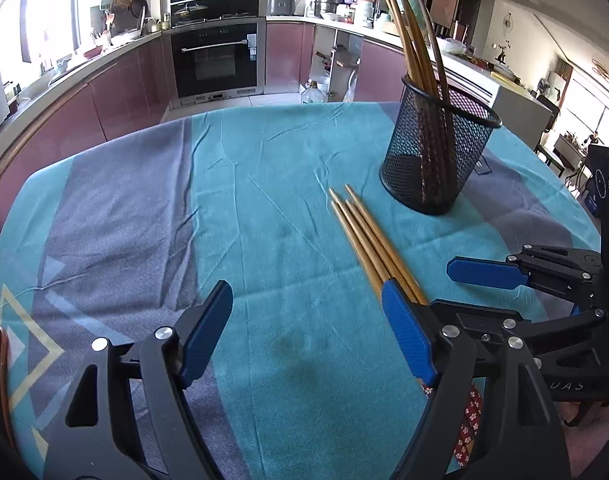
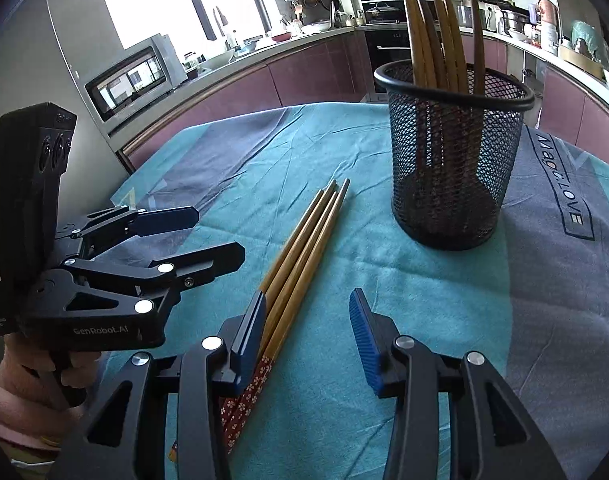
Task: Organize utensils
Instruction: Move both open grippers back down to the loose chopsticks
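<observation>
Four chopsticks (image 2: 304, 248) lie together on the cloth (image 2: 384, 312) near the basket (image 2: 456, 160), and since both your left gripper (image 1: 304, 336) and right gripper (image 2: 304, 340) are released and empty, a closing finger can scatter them.

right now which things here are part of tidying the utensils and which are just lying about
Part of the job:
- four loose wooden chopsticks with red patterned ends, lying on the cloth
- black wire mesh cup, already holding chopsticks
- left tongs and right tongs, both open

Just lying about:
- teal and grey tablecloth
- silver microwave
- black built-in oven
</observation>
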